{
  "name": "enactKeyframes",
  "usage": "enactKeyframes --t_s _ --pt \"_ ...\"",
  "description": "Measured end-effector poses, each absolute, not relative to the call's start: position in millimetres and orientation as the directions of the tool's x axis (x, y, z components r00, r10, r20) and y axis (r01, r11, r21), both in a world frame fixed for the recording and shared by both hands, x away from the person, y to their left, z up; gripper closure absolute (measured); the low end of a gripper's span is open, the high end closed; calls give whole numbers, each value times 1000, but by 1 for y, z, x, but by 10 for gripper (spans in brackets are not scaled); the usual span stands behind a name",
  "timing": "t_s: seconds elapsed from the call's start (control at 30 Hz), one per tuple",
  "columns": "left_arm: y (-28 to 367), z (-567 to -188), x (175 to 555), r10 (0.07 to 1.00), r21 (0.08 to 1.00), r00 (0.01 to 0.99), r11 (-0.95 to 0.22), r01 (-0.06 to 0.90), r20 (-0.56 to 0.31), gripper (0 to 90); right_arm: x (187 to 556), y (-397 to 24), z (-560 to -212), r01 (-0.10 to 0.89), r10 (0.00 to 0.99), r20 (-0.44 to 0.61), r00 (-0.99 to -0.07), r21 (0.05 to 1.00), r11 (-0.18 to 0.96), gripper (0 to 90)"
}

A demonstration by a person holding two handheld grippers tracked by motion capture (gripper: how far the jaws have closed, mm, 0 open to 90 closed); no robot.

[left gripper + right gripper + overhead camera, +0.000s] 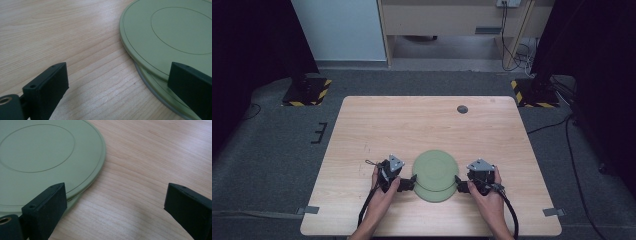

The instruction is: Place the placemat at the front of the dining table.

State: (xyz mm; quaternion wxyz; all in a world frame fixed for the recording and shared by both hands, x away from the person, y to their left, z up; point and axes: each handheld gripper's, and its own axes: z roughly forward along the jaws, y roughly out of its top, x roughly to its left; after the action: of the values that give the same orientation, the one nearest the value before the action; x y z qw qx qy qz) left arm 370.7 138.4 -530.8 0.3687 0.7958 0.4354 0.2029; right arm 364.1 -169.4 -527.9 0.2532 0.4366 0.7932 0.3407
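— Both plates are the same muted sage green: the upper plate (pixel 435 168) plain but for a fine darker ring line around its centre, and the lower plate (pixel 434 194) showing a pale grey band along its edge in the left gripper view.

— And the table (pixel 402 125)?

— Light wood, pale beige with fine brownish grain streaks. There's a small dark grey round cap (pixel 462 109) near the far edge.

— The grippers?

— The left gripper (pixel 411 183) and right gripper (pixel 458 184) are black, each topped with a grey triangular plate. Beyond the table, the floor (pixel 272 150) is dark grey carpet, and two black bases carry yellow-and-black hazard stripes (pixel 323 92).
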Motion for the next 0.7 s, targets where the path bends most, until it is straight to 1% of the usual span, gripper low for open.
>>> enactKeyframes --t_s 0.2,0.33,0.53,0.63,0.67,0.7 --pt "136 -531 370 840 763 542 -352 541 3 25 361 -165 -528 508 850 -116 -515 757 411 43" --pt "136 -532 372 842 763 539 -349 544 1 1 363 -165 -529 521 859 -103 -501 757 395 20" --pt "135 -533 374 845 765 534 -343 546 -1 0 367 -165 -530 518 875 -116 -470 766 380 12" --pt "135 -532 374 846 763 533 -341 549 -5 0 368 -165 -530 518 876 -115 -469 768 378 15" --pt "135 -532 374 847 763 531 -342 548 -2 6 368 -166 -530 519 877 -116 -466 767 378 41" --pt "135 -532 373 846 763 532 -345 547 1 12 368 -166 -530 519 877 -116 -466 767 378 41"
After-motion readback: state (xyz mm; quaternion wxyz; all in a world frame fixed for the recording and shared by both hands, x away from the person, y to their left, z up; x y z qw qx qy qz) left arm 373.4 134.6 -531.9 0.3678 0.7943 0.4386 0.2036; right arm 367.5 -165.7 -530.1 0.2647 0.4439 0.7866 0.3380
